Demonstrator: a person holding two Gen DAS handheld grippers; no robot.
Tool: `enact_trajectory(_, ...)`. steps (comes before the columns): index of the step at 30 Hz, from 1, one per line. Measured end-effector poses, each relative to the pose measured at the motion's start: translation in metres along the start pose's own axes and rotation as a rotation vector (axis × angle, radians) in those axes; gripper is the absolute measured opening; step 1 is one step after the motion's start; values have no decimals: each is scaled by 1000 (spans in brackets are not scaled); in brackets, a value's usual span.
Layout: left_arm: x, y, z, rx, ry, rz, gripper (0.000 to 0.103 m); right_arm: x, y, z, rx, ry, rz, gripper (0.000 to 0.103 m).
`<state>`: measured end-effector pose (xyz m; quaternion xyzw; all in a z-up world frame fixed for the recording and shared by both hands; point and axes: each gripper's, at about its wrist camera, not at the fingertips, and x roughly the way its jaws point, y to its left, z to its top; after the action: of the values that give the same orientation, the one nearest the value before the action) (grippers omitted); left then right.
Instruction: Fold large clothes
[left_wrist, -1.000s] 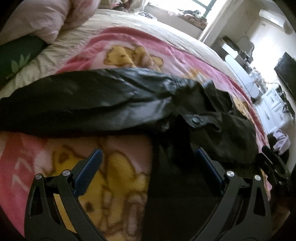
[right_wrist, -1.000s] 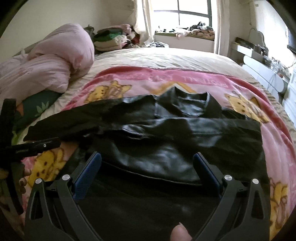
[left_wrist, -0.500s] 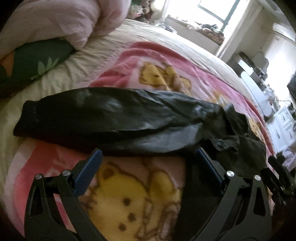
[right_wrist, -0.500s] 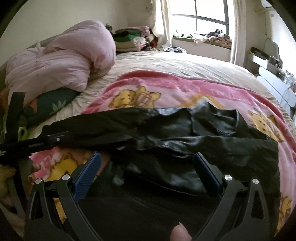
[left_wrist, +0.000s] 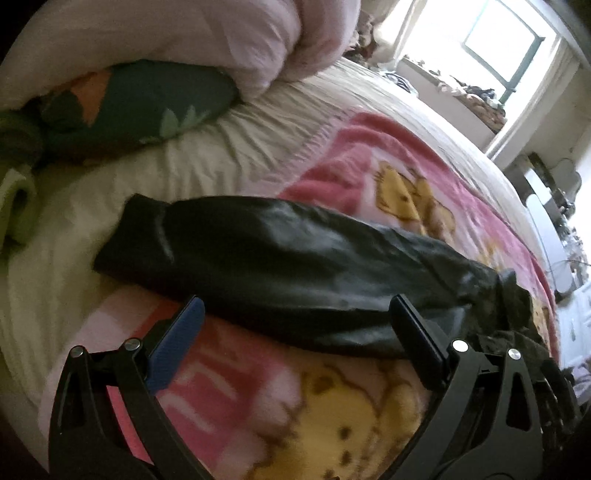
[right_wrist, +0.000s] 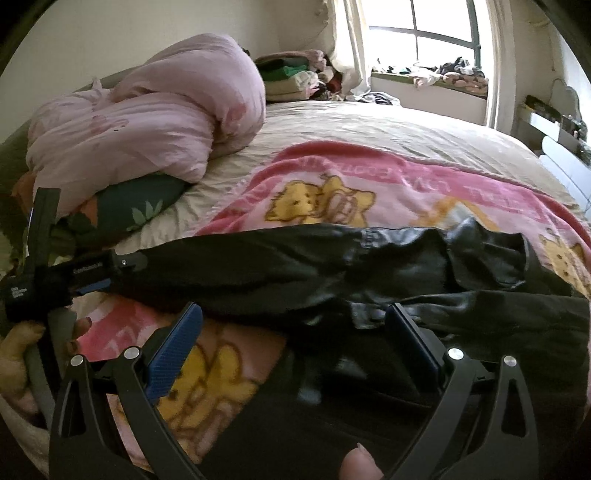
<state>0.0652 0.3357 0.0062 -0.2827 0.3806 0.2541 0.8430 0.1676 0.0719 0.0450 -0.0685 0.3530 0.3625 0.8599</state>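
A black leather jacket (right_wrist: 424, 284) lies spread on the pink cartoon-bear blanket (right_wrist: 369, 177) on the bed. One sleeve (left_wrist: 280, 266) stretches out to the left, its cuff (left_wrist: 129, 236) on the cream sheet. My left gripper (left_wrist: 295, 314) is open and empty, its jaws straddling the near edge of the sleeve just above it. It also shows in the right wrist view (right_wrist: 92, 273) at the left, near the cuff. My right gripper (right_wrist: 295, 325) is open and empty over the jacket body near the armpit.
A rolled pink duvet (right_wrist: 147, 122) and a dark green floral pillow (left_wrist: 140, 99) lie at the bed's head on the left. Folded clothes (right_wrist: 291, 74) are stacked by the window. White furniture (left_wrist: 546, 221) stands along the right side of the bed.
Both grippers have moved left along the jacket. The left one went from the jacket's chest out toward the sleeve cuff. Both stayed open.
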Motion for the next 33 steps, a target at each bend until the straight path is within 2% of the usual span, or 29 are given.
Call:
enact_trajectory(8, 15, 38, 4, -121, 55, 12, 94, 15, 37, 9, -43, -5, 60, 98)
enact_trajectory(15, 59, 71, -2, -244, 159, 26, 94, 14, 42, 9, -19, -10, 77, 98)
enact_trajectory(18, 68, 78, 2, -289, 156, 8, 94, 10, 36, 6, -3, -11, 70, 98)
enact_trajectory(22, 70, 83, 11, -290, 96, -25, 91, 2, 25, -1, 12, -7, 51, 98)
enact_trajectory(23, 72, 85, 13, -295, 91, -20, 87, -1, 20, -4, 19, -9, 44, 98)
enact_trajectory(24, 72, 84, 15, -284, 84, 1, 72, -4, 15, -7, 25, -13, 37, 98)
enact_trajectory(25, 73, 82, 17, -266, 77, 34, 48, -7, 10, -11, 29, -17, 31, 98)
enact_trajectory(26, 73, 81, 19, -254, 72, 39, 41, -10, 4, -15, 38, -20, 17, 98)
enact_trajectory(28, 73, 84, 23, -269, 79, -35, 22, -12, -9, -24, 64, -18, -11, 98)
enact_trajectory(31, 60, 80, 29, -244, 35, -45, 9, -12, -23, -34, 104, -5, -15, 98)
enact_trajectory(33, 48, 76, 33, -243, -3, -82, 7, -14, -32, -40, 129, -2, -19, 98)
